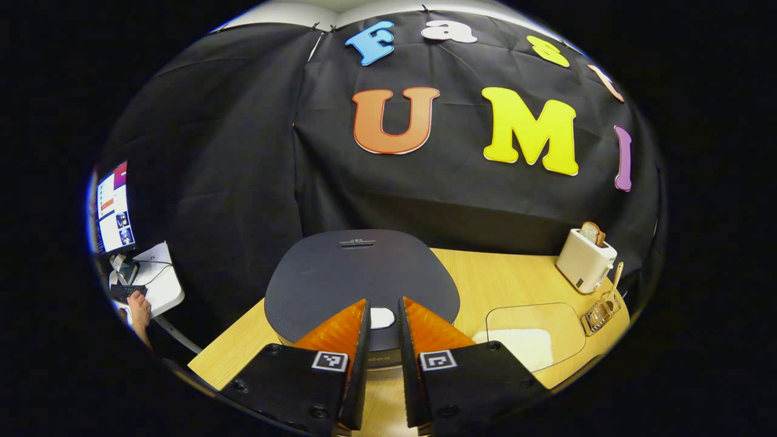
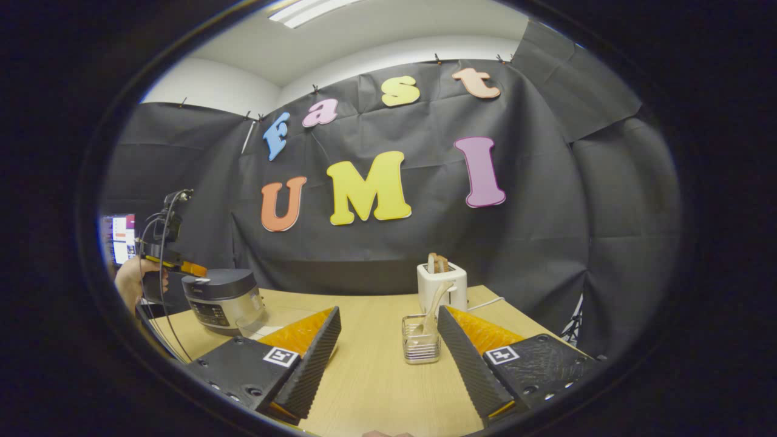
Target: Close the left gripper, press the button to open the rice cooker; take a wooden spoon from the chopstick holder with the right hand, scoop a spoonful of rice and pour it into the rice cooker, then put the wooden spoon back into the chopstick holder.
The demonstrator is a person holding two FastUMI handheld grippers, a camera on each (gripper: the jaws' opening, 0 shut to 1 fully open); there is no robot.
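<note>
Two risks stand out. On the left, the dark round-lidded rice cooker (image 1: 362, 276) sits lid down on the pale wooden table (image 1: 485, 279), and the left gripper (image 1: 383, 325), fingers nearly together with a narrow gap, hovers above its white oval button (image 1: 382, 317); that gap could straddle the button. Rightward, the right gripper (image 2: 388, 340) is spread wide and empty before the clear chopstick holder (image 2: 420, 340) holding the wooden spoon (image 2: 434, 306); a careless grab might tip it.
</note>
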